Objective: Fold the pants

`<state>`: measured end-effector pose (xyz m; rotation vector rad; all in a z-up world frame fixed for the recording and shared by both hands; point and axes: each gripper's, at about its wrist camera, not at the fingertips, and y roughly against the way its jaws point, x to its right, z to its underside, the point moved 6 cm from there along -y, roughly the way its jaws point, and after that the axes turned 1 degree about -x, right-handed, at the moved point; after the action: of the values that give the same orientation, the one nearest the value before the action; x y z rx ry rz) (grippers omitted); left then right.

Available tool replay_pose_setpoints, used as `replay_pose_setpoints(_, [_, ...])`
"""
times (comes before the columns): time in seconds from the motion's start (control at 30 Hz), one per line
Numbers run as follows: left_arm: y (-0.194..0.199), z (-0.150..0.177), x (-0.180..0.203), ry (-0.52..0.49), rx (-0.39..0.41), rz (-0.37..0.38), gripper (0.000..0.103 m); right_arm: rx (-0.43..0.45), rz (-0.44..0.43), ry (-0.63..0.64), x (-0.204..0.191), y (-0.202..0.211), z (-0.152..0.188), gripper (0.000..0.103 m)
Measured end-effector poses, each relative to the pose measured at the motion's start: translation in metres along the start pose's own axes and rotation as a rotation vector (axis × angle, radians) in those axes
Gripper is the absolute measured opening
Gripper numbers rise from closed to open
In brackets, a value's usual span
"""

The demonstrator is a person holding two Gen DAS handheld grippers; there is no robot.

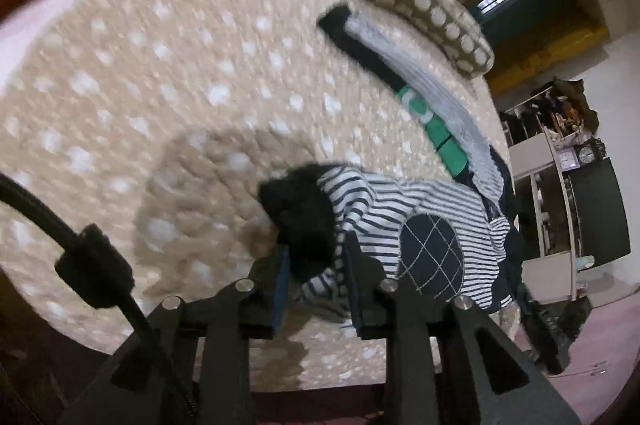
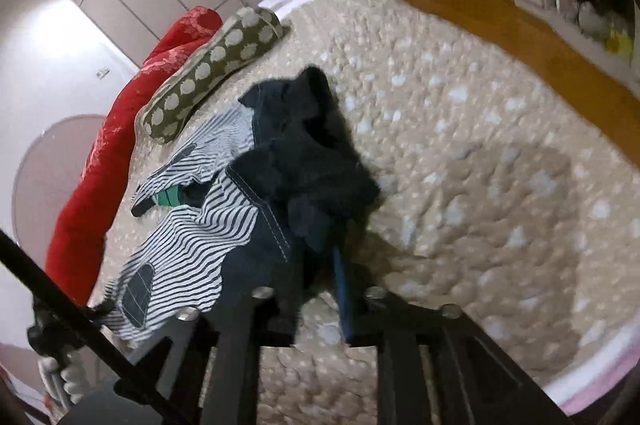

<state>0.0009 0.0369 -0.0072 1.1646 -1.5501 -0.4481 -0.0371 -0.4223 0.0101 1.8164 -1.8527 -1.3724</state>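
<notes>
A: Start at the left. What does the left claw (image 1: 316, 265) have?

B: It is clenched on a bunch of the striped pants (image 1: 420, 217), near a dark fuzzy cuff or hem; the cloth is pinched between its two fingers. The pants hang over the bed (image 1: 160, 85), which has a beige dotted cover.

A: And past them, further right in that view?

B: A small stack of folded clothes (image 1: 424, 93) lies beside the spotted pillow (image 1: 416, 1). A shelf (image 1: 560, 161) stands at the far edge of the room.

A: The right claw (image 2: 316, 289)?

B: Also gripping the pants, on the dark part with the pale stitching; cloth sits between its fingers. In that view the striped leg with the oval knee patch (image 2: 138, 289) trails off to the left, with a red blanket (image 2: 120, 129) behind the pillow.

A: So which step is this?

B: My guess is the opening one: the pants are bunched and held up by both claws, with no fold made yet

A: Next?

B: Probably spread the claws apart to pull the fabric taut, then lay it flat on the bed before folding one leg over the other
</notes>
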Motion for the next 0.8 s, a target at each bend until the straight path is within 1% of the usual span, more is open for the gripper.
replay_pose_setpoints(0.07, [0.018,-0.005,-0.001,-0.038,0.057,-0.028,0.026,0.023,0.018,0.060,-0.007,0.008,-0.008,0.035])
replay_pose_setpoints(0.13, [0.033,-0.012,-0.001,-0.055,0.105,-0.041,0.040,0.028,0.029,0.137,-0.022,0.009,-0.016,0.038])
replay_pose_setpoints(0.17, [0.035,-0.016,-0.001,-0.053,0.117,-0.036,0.043,0.024,0.029,0.167,-0.031,0.006,-0.019,0.040])
replay_pose_setpoints(0.23, [0.036,-0.024,-0.005,-0.031,0.131,-0.028,0.045,0.003,0.009,0.236,-0.058,-0.007,-0.023,0.040])
replay_pose_setpoints(0.3, [0.033,-0.027,-0.007,-0.005,0.140,-0.016,0.045,-0.028,-0.037,0.298,-0.091,-0.022,-0.022,0.041])
replay_pose_setpoints(0.33, [0.032,-0.026,-0.009,0.003,0.144,-0.011,0.045,-0.051,-0.070,0.350,-0.114,-0.033,-0.019,0.042])
replay_pose_setpoints(0.4, [0.029,-0.022,-0.009,0.007,0.152,-0.015,0.045,-0.091,-0.112,0.467,-0.160,-0.059,-0.012,0.053])
replay_pose_setpoints(0.5, [0.029,-0.016,-0.011,-0.001,0.177,-0.043,0.046,-0.134,-0.132,0.609,-0.220,-0.102,-0.006,0.053])
replay_pose_setpoints(0.6, [0.035,-0.012,-0.018,0.001,0.212,-0.059,0.051,-0.194,-0.178,0.720,-0.286,-0.150,-0.002,0.053])
replay_pose_setpoints(0.67, [0.037,-0.011,-0.027,0.010,0.230,-0.073,0.051,-0.218,-0.177,0.780,-0.319,-0.177,0.001,0.054])
replay_pose_setpoints(0.7, [0.037,-0.011,-0.033,0.017,0.234,-0.081,0.051,-0.225,-0.166,0.806,-0.332,-0.189,0.004,0.056])
replay_pose_setpoints(0.8, [0.038,-0.011,-0.056,0.052,0.238,-0.088,0.051,-0.223,-0.114,0.885,-0.364,-0.228,0.009,0.057])
